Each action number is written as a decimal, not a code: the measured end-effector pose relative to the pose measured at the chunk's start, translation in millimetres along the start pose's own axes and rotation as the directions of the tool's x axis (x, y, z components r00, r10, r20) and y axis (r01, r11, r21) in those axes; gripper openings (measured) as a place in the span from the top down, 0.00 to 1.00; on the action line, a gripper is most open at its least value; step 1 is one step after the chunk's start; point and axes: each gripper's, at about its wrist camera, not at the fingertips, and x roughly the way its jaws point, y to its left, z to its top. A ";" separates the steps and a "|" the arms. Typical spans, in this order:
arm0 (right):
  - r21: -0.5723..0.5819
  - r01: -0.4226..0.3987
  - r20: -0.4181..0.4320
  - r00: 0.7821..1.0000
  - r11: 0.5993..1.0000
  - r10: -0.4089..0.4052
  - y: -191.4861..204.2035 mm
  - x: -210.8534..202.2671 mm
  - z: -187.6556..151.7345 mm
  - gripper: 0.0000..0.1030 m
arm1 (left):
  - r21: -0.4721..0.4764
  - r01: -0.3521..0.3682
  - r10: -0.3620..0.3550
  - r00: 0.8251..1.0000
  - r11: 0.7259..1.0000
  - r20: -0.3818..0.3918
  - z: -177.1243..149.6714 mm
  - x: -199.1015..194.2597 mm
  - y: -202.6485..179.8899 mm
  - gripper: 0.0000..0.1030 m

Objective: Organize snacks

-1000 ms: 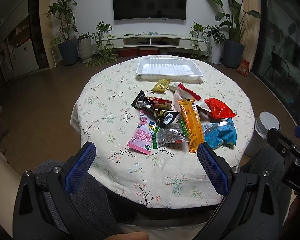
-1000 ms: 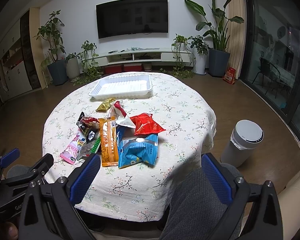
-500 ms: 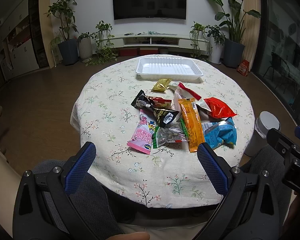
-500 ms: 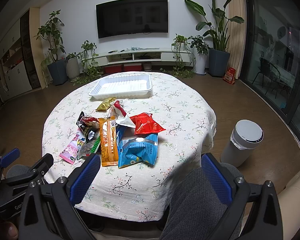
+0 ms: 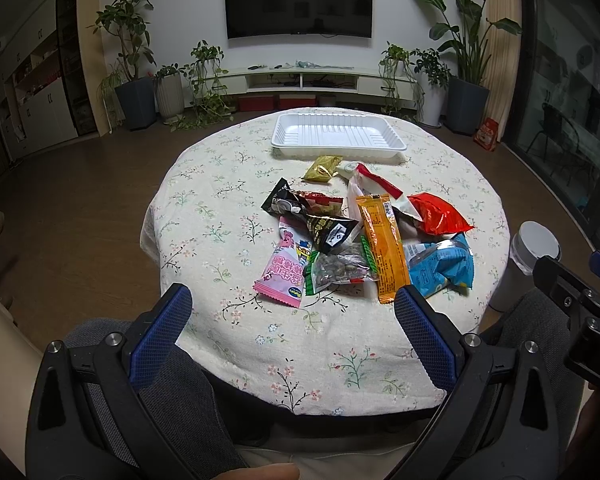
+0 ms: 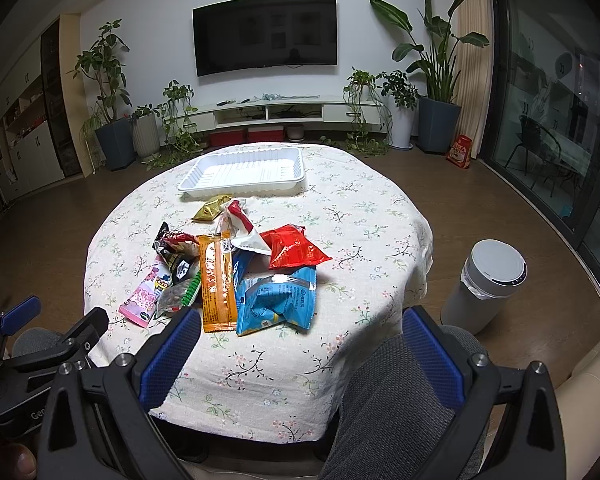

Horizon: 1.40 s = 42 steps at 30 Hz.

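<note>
White tray (image 5: pixel 336 132) unmoved, snacks (image 5: pixel 364 236) unmoved

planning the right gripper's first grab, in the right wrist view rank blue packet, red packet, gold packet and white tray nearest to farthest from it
1. blue packet, nearest, at the pile's near edge.
2. red packet, behind the blue one, pile's right side.
3. gold packet, far end of the pile, just before the tray.
4. white tray, farthest, at the table's far side.

The tray (image 5: pixel 336 132) sits at the table's (image 5: pixel 220 208) far edge; the snack packets (image 5: pixel 364 240) lie heaped before it, apparently overlapping.
</note>
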 end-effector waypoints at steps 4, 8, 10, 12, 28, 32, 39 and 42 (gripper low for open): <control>0.000 0.000 0.000 1.000 1.000 0.000 0.0 0.0 0.4 0.00 | -0.001 0.000 0.000 1.000 1.000 0.000 0.2 0.1 -0.1 0.00; -0.001 0.001 0.000 1.000 1.000 -0.001 0.1 0.1 0.9 0.00 | 0.000 -0.001 0.001 1.000 1.000 -0.001 -0.4 0.0 0.0 0.00; 0.000 0.000 -0.001 1.000 1.000 0.000 0.1 0.0 1.2 0.00 | -0.001 -0.001 0.001 1.000 1.000 -0.001 -0.3 -0.1 0.1 0.00; -0.001 0.000 -0.002 1.000 1.000 0.000 0.9 0.9 -0.3 0.00 | -0.001 0.000 0.000 1.000 1.000 -0.001 0.2 0.1 -0.1 0.00; -0.005 -0.001 -0.005 1.000 1.000 0.001 0.5 0.4 -0.1 0.00 | 0.009 -0.014 0.014 1.000 1.000 -0.009 -4.0 8.5 -1.4 0.00; -0.003 -0.019 0.006 1.000 1.000 0.019 0.9 3.3 -3.4 0.00 | 0.002 0.012 -0.012 1.000 1.000 -0.014 -10.9 20.3 7.2 0.00; 0.026 -0.150 0.063 0.987 0.988 0.148 -19.0 13.1 -5.4 0.00 | 0.023 0.166 -0.165 0.986 0.986 -0.035 -16.7 47.3 27.3 0.00; 0.010 -0.190 0.083 0.979 0.982 0.189 -27.4 17.3 2.0 0.00 | 0.044 0.150 -0.144 0.981 0.988 -0.131 -15.1 64.7 27.4 0.00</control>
